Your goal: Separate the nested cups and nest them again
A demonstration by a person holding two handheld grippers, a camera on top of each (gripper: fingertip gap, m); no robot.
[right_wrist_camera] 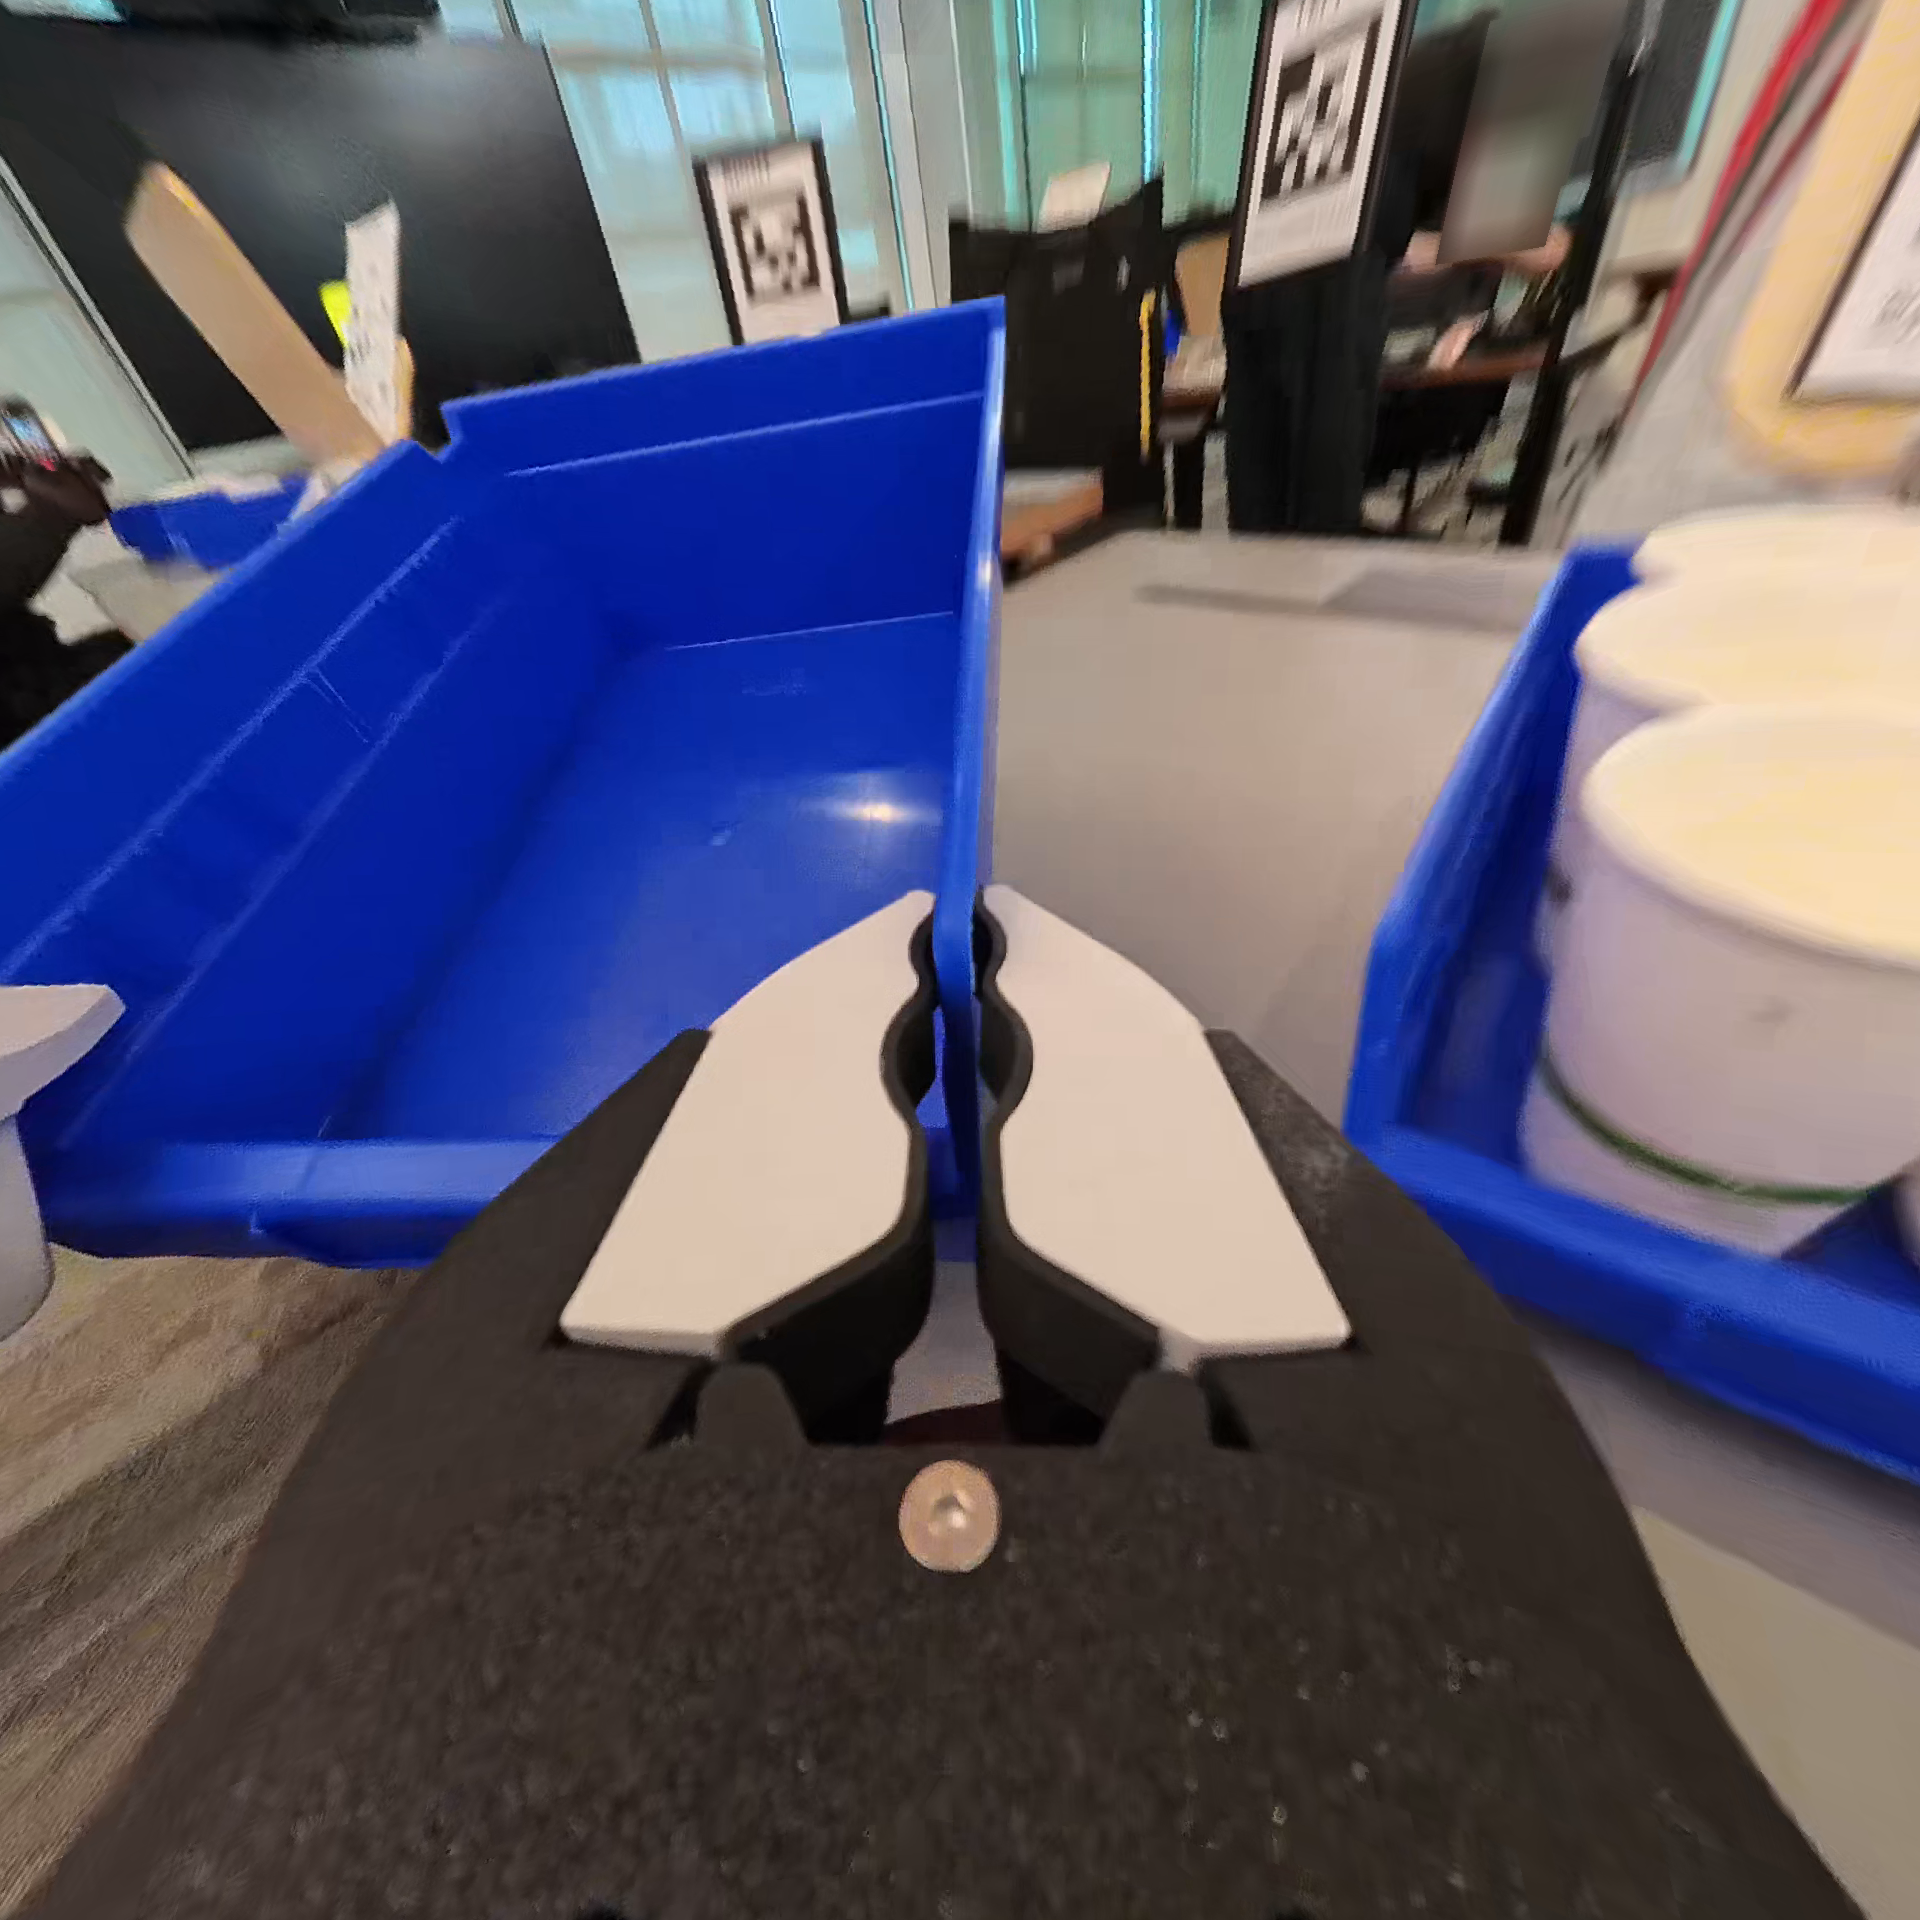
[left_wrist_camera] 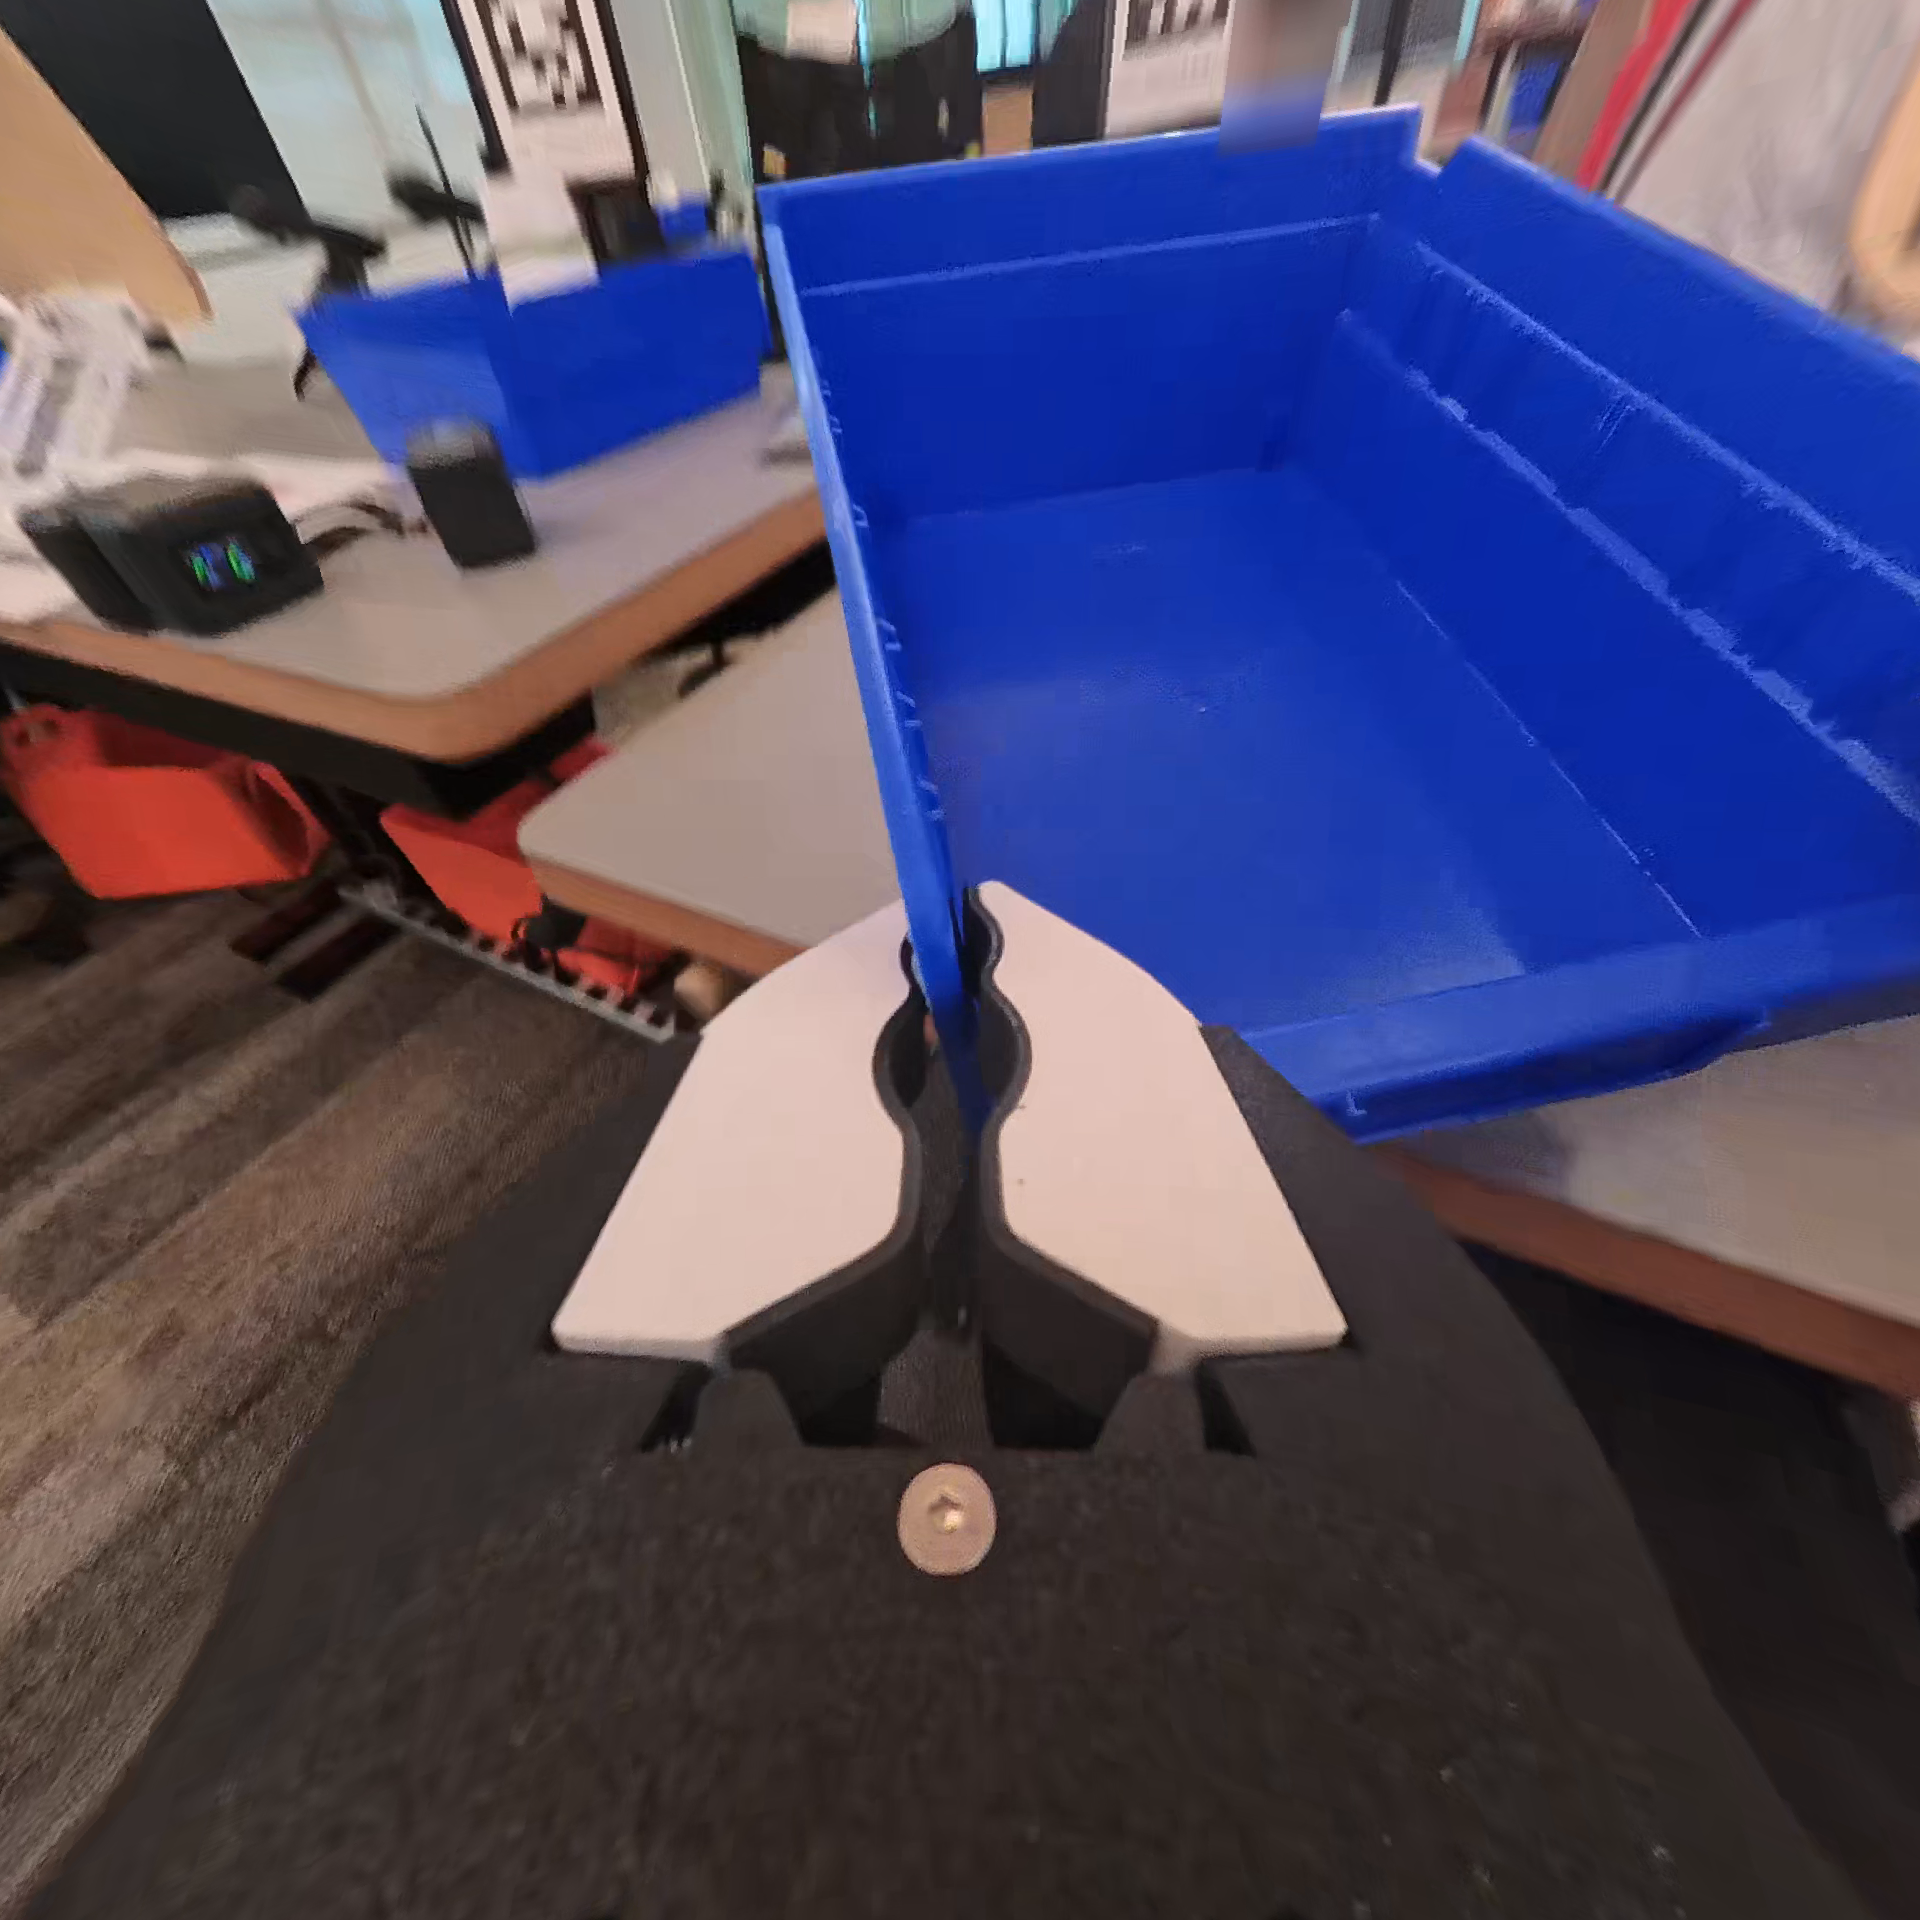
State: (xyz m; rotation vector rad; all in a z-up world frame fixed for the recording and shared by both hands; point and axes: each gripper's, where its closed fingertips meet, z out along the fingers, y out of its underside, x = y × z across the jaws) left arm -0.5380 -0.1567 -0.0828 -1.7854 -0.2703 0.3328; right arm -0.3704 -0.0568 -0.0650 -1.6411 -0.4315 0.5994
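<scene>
An empty blue bin (left_wrist_camera: 1299, 727) fills both wrist views. My left gripper (left_wrist_camera: 951, 935) is shut on the bin's left side wall, the pads pressed on both faces of it. My right gripper (right_wrist_camera: 956, 935) is shut on the right side wall of the same blue bin (right_wrist_camera: 520, 779). The bin is tilted and its near end hangs past the table's front edge in the left wrist view. White paper cups (right_wrist_camera: 1745, 935) stand in a second blue bin (right_wrist_camera: 1455, 987) at the right of the right wrist view. Part of my left gripper shows at the left edge of that view.
The grey table (left_wrist_camera: 727, 810) with a brown edge carries the bins. Another table at the back left holds a black device (left_wrist_camera: 208, 561), a dark cylinder (left_wrist_camera: 468, 488) and another blue bin (left_wrist_camera: 582, 353). Orange boxes (left_wrist_camera: 145, 821) sit on the carpet.
</scene>
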